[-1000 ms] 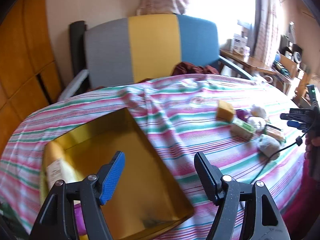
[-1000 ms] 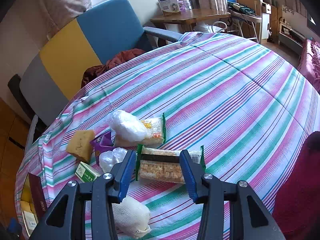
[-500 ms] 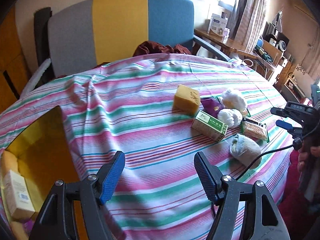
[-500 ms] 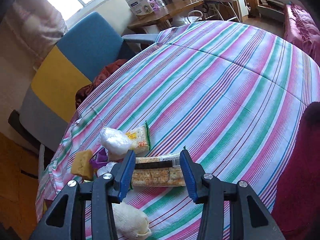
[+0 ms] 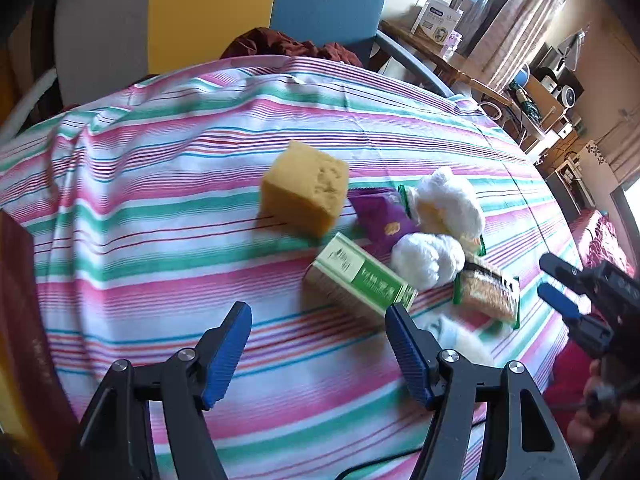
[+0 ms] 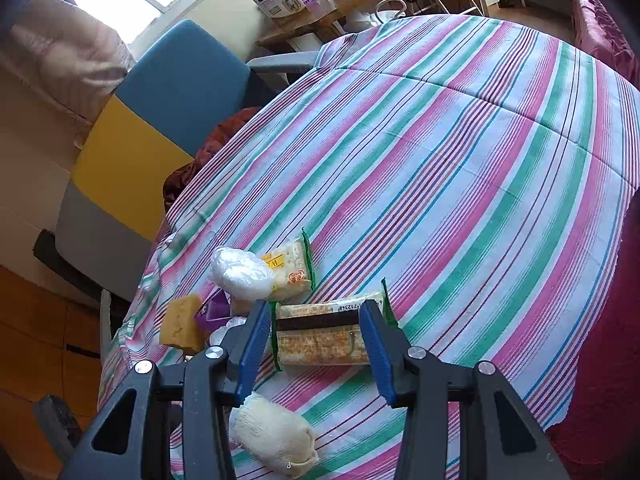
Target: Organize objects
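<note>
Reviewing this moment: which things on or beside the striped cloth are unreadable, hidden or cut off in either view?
- Green box, left wrist view: label print too small and blurred to read.
- Cracker packet, right wrist view: both ends hidden behind the right gripper fingers, so contact is unclear.
- White bundle, left wrist view: blurred, partly behind a left gripper finger.
- Dark red box edge: cropped at the left edge.

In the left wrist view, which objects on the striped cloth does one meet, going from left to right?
Yellow sponge block → green carton → white wrapped ball → cracker packet → right gripper at the picture's edge.
</note>
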Motion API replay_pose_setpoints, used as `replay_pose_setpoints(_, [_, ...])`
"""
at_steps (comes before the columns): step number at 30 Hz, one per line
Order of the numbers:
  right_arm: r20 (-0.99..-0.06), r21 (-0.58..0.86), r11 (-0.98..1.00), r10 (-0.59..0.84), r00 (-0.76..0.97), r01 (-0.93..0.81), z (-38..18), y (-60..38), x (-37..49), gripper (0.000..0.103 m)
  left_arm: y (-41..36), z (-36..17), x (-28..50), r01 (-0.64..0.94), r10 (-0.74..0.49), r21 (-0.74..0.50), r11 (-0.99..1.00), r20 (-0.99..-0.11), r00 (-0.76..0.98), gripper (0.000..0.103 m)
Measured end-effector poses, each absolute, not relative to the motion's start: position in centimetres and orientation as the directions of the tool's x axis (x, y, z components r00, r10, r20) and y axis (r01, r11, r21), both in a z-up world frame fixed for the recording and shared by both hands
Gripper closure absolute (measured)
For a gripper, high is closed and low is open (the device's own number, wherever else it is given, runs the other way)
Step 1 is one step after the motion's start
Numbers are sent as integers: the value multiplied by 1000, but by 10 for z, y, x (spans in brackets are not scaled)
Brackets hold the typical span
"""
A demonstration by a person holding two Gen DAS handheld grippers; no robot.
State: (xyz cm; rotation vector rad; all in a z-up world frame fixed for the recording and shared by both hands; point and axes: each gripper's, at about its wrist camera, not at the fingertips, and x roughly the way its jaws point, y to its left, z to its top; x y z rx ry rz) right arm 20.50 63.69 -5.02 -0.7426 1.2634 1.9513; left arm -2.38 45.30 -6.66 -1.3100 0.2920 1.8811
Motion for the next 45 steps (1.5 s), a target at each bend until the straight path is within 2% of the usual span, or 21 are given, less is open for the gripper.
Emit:
replay_pose_setpoints(8, [-765, 536, -316, 210, -609, -783, -52, 635, 198, 56, 496, -90, -44, -645, 464, -299, -703, -880, -98, 32])
replay_pose_setpoints(10, [-765, 539, -316, 205, -611, -781, -53, 635, 197, 56, 499, -98, -42, -660, 445, -271, -701, -889, -109, 38])
replay_pose_setpoints(12, [-766, 538, -321, 200, -611, -780, -53, 635, 196, 56, 496, -96, -35, -703, 470, -260, -662, -875, -119, 56])
replay_pose_setpoints(17, [-770, 528, -352, 185, -611, -773, -53, 631, 191, 56, 466, -94, -23, -766, 502, -255, -590, -859, -101, 56])
replay_pose_setpoints(22, [-791, 499, -383, 165, -589, -778, -56, 627, 183, 56, 434, -93, -20, -797, 501, -196, -572, -852, -150, 57])
replay_pose_setpoints(23, [-797, 490, -392, 161, -582, -779, -57, 626, 181, 56, 429, -94, -20, -798, 499, -191, -571, -853, -153, 61])
replay_pose_setpoints(24, [-803, 481, -401, 156, -575, -780, -58, 624, 178, 56, 426, -97, -18, -805, 486, -161, -571, -856, -174, 72])
replay_pose_setpoints(26, [-817, 459, -422, 143, -558, -782, -60, 621, 171, 56, 421, -99, -13, -823, 484, -117, -556, -850, -206, 72])
replay_pose_setpoints(32, [-835, 384, -512, 163, -526, -769, -46, 621, 142, 56, 416, -99, -17, -815, 503, -157, -558, -845, -182, 72])
replay_pose_setpoints(36, [-854, 284, -599, 196, -481, -749, -41, 634, 105, 56, 413, -100, -15, -819, 522, -162, -550, -833, -186, 72])
replay_pose_setpoints(44, [-915, 87, -694, 229, -333, -714, -73, 658, 42, 53, 410, -101, -19, -806, 550, -208, -554, -819, -166, 72])
replay_pose_setpoints(45, [-920, 84, -706, 216, -326, -703, -80, 659, 38, 58, 409, -101, -19, -806, 552, -209, -554, -817, -167, 72])
